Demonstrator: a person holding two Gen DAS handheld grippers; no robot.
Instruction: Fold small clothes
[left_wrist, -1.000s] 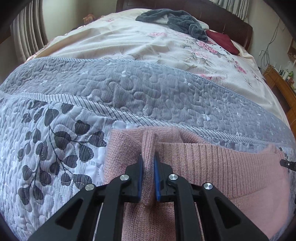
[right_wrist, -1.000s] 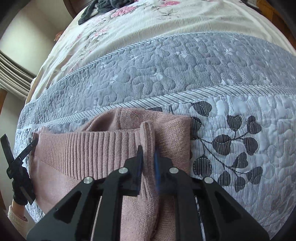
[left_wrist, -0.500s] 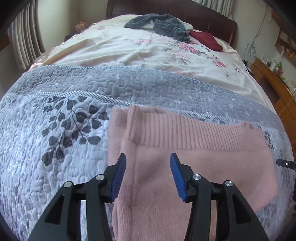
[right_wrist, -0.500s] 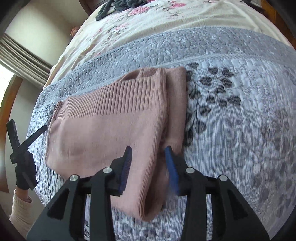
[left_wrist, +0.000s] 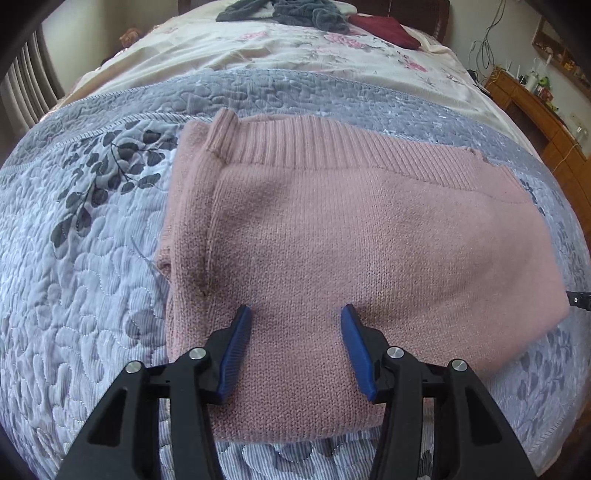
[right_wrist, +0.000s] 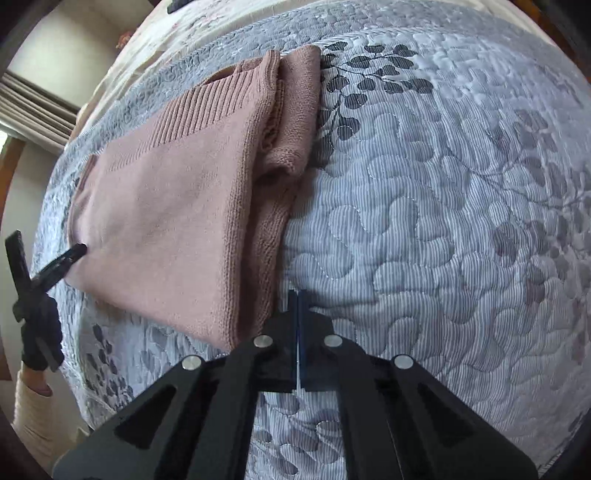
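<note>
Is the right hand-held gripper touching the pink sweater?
Apart. In the right wrist view, the shut right hand-held gripper sits over the quilt, with striped fabric visible between it and the pink sweater.

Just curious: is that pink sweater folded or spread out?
Folded. The pink sweater lies as a compact rectangle with stacked layers along one edge.

Quilted grey bedspread (left_wrist: 92, 295) carries a folded pink sweater (left_wrist: 351, 229), flat
</note>
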